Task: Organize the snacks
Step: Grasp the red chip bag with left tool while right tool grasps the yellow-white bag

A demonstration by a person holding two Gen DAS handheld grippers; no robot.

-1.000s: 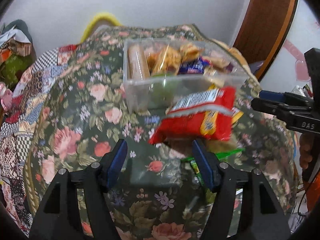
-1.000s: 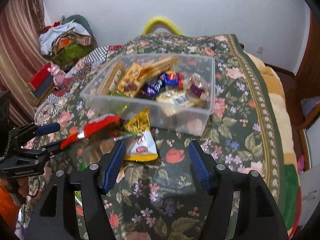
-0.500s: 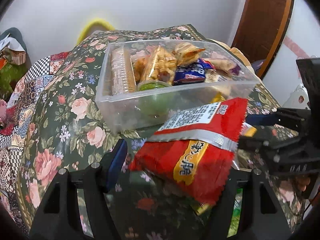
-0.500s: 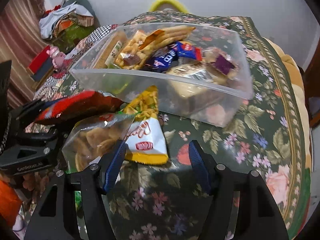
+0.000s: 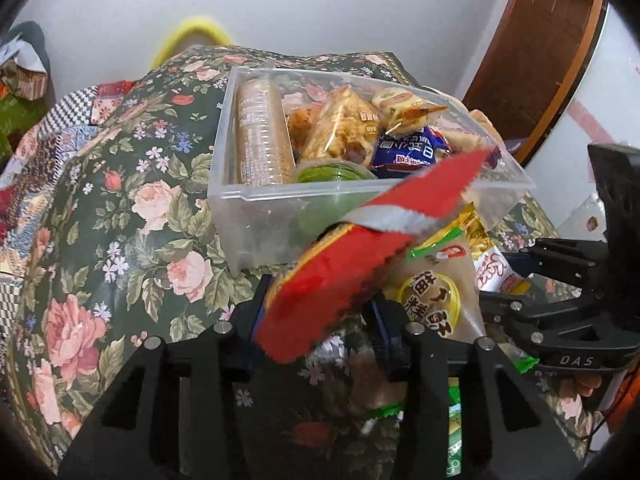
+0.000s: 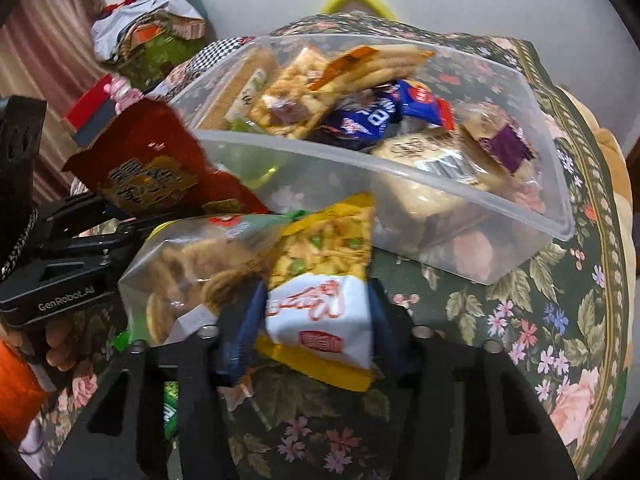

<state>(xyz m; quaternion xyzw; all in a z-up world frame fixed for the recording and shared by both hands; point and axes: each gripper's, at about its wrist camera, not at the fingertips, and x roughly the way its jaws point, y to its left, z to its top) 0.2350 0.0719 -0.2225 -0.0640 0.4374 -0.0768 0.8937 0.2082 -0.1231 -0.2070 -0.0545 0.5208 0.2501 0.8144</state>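
A clear plastic bin (image 5: 248,196) (image 6: 480,208) full of several wrapped snacks stands on the floral cloth. My left gripper (image 5: 320,316) is shut on a red snack bag (image 5: 340,272), held tilted up against the bin's near wall; that bag also shows in the right wrist view (image 6: 156,168). My right gripper (image 6: 312,320) is shut on a yellow and white snack bag (image 6: 320,280), just in front of the bin. A clear bag of brown biscuits (image 6: 192,272) (image 5: 436,292) lies between the two grippers.
A green wrapper (image 5: 452,432) lies on the floral cloth (image 5: 120,220) under the grippers. A heap of clothes (image 6: 148,28) sits at the far left by the wall. A wooden door (image 5: 536,60) stands at the right.
Both grippers have closed: the left on the red bag, which has tipped up on edge, the right on the yellow and white bag. Both have moved closer to the bin.
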